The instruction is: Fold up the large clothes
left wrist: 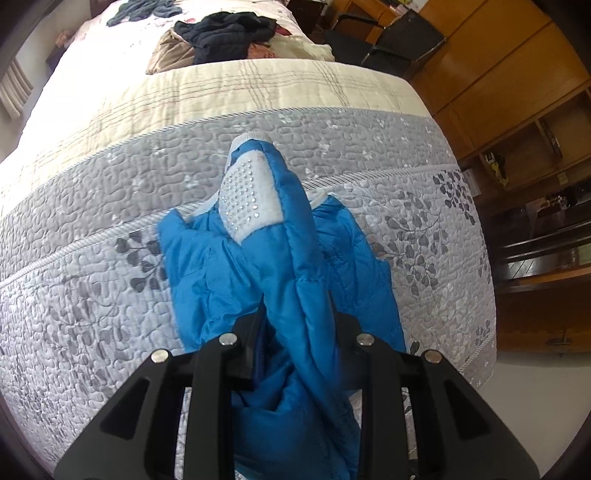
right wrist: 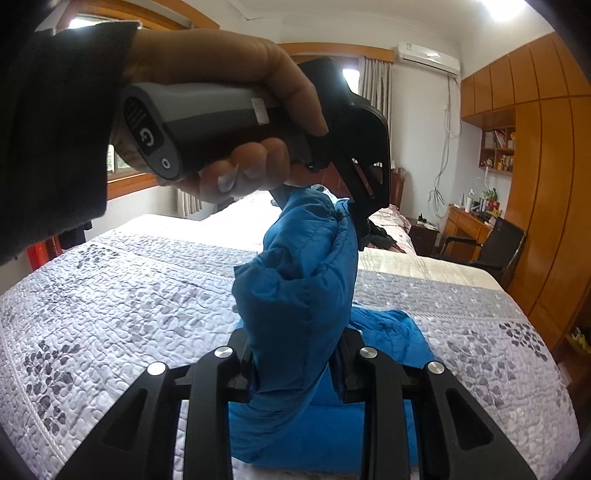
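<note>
Only a power symbol (right wrist: 147, 139) legible.

no readable text; power symbol on grey handle (right wrist: 177, 125).

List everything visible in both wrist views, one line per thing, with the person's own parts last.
Blue jacket: one, blue with a white studded patch, bunched above the bed, gripped by both tools.
Quilt: one, grey and white leaf print, covering the near bed.
Cream blanket: one, cream with stripes, beyond the quilt.
Clothes pile: one heap, mostly black, far on the bed.
Office chair: one, black, by the desk.
Wardrobe: one, orange wood, right wall.
Air conditioner: one, white, high on the wall.
Left tool: black, shut on the jacket.
Right tool: black, shut on the jacket.
Hand: one, holding the left tool's handle.
</note>
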Demonstrator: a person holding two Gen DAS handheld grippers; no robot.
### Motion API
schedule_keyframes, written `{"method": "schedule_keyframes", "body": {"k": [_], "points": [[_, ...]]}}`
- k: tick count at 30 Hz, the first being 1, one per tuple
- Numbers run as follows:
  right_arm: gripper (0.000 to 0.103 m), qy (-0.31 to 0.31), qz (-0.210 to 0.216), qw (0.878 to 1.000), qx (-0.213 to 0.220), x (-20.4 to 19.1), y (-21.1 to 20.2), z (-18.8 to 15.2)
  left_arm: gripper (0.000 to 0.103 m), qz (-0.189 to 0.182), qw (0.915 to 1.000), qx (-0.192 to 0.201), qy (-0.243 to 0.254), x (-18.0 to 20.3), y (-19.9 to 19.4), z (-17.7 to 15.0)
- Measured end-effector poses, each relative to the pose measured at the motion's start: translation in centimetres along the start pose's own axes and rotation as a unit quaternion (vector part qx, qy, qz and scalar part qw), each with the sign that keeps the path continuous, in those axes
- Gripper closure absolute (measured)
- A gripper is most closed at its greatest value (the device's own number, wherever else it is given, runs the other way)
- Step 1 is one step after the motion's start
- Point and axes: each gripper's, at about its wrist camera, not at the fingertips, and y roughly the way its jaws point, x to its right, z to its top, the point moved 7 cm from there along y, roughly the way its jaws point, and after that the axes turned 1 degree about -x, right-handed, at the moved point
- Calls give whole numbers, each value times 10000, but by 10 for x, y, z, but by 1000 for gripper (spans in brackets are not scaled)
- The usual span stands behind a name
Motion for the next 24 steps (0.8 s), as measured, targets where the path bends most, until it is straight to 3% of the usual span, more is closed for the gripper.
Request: {"method": "schedule_keyframes", "body": {"k": [14,20,24], "points": [[73,834,127,9962,-236,68,5,-43,75,276,9992,-250,142,49,73,11],[71,1585,465,9856,-370,101,12,-69,57,230,9995,64,194,70,100,21],[64,2299,891,9675,-570,126,21,-92,41,117,9979,533,342,85,110,30]]}}
